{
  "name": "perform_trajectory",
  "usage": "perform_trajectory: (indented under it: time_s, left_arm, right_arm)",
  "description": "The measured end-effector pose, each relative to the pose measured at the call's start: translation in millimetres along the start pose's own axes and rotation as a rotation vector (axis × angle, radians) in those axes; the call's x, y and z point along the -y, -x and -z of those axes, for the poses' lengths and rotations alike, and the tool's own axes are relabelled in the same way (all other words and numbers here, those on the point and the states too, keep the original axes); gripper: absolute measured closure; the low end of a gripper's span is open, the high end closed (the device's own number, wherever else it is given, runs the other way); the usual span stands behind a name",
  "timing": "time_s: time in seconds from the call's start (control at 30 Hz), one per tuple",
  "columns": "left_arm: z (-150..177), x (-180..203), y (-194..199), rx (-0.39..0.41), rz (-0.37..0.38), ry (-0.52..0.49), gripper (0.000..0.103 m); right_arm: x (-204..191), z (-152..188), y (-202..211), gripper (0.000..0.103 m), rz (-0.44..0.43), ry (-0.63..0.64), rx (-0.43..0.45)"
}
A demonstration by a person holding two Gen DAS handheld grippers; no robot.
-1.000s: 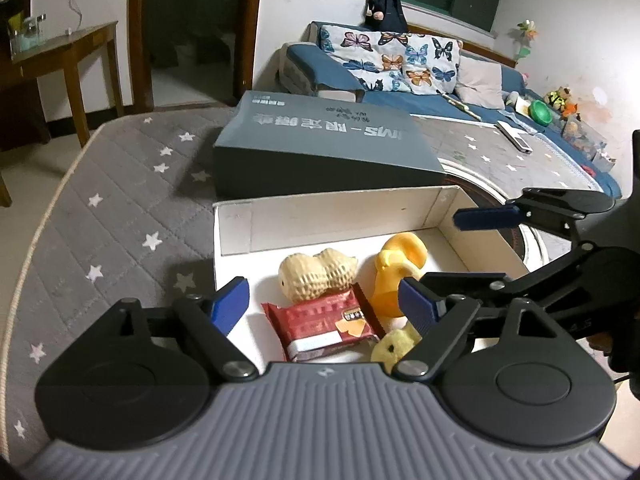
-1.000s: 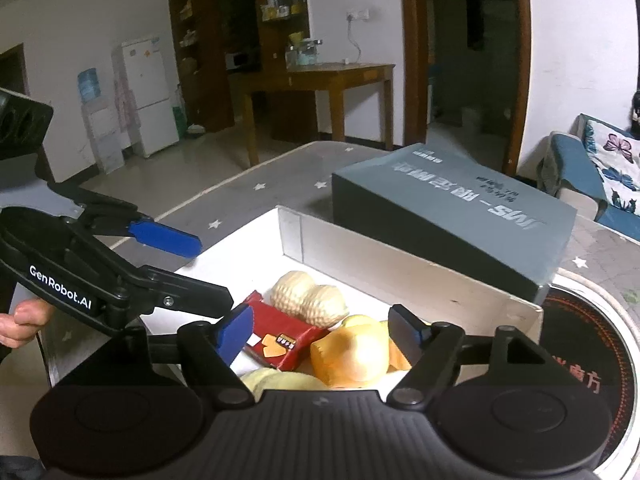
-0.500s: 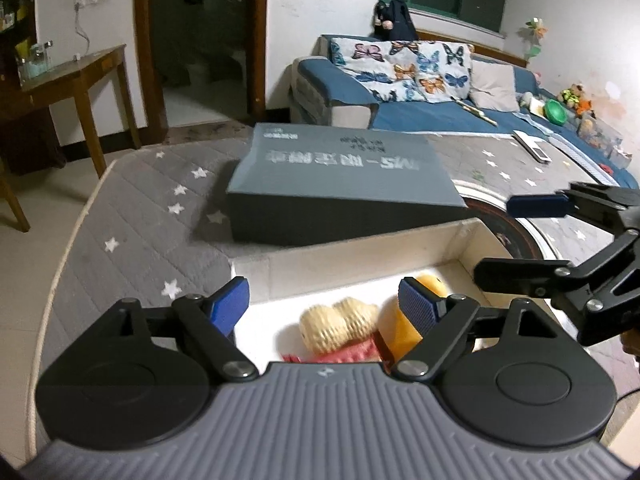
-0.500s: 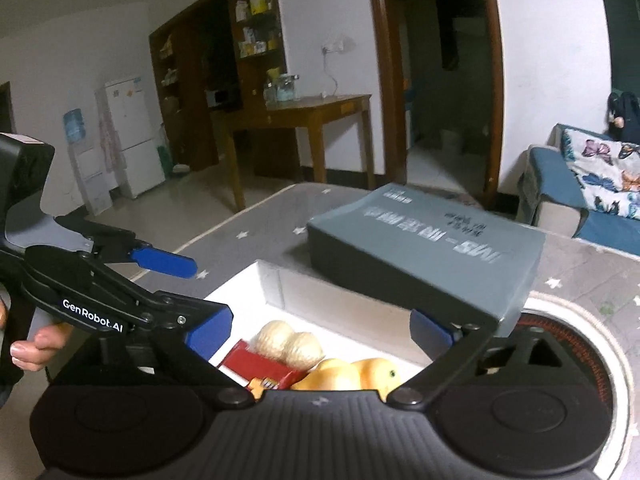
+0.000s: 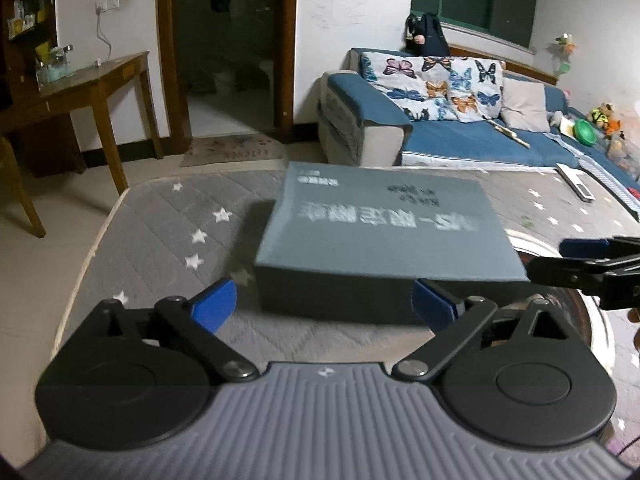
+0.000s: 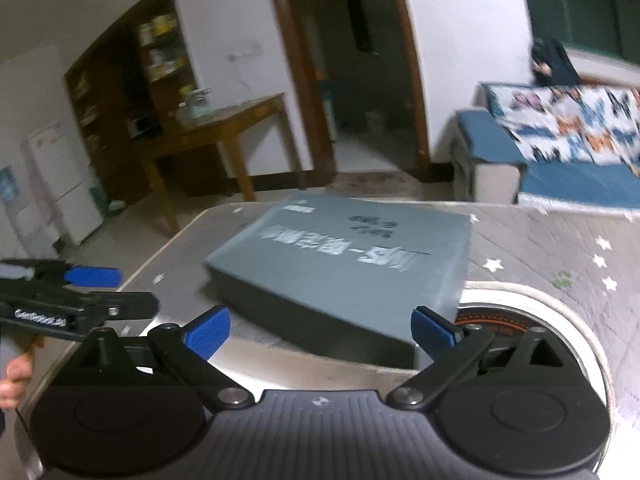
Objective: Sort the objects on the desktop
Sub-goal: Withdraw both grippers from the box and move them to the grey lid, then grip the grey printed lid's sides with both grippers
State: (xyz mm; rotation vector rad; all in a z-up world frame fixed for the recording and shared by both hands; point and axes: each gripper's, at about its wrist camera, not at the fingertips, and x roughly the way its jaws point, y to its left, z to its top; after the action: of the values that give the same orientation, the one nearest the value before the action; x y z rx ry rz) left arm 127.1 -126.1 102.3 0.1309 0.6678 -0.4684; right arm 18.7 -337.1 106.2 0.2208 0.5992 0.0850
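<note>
Both cameras have tilted up since a second ago: the white tray with the peanut toy, red packet and yellow duck has dropped out of the left wrist view, and in the right wrist view only a pale strip of its far wall (image 6: pixel 320 358) shows between the fingers, its contents hidden. The left gripper (image 5: pixel 326 308) has its blue pads spread wide with nothing between them, and the right gripper (image 6: pixel 320 328) is likewise spread and bare.

Across the centre of both views lies the grey box (image 5: pixel 384 236), flat on the star-patterned grey cover (image 5: pixel 168 240); its lid is shut, and its white lettering is blurred. Bare cover lies to its left, running to the table edge at the left of the frame. A round white-rimmed plate (image 6: pixel 528 308) with a dark, orange-marked centre sits just beside the box's lower right corner. A white remote (image 5: pixel 576 186) rests at the right edge of the left view, well apart from the box. The blue sofa (image 5: pixel 440 132) stands beyond the table's far edge.
</note>
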Motion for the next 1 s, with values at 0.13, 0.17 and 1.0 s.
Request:
perform_trajectory:
  time_s: [0.13, 0.17, 1.0]
  left_arm:
    - [-16.0, -11.3, -28.6, -0.009, -0.032, 0.018, 0.007]
    - [-19.9, -16.5, -38.9, -0.018, -0.041, 0.026, 0.007]
    - [-33.6, -66.6, -156.5, -0.157, 0.064, 0.205, 0.005]
  right_arm:
    - [24.7, -6.5, -20.8, 0.004, 0.031, -0.075, -0.013]
    - [30.3, -8.0, -25.9, 0.004, 0.039, -0.092, -0.016]
    - [96.3, -5.7, -114.1, 0.002, -0.025, -0.314, -0.162]
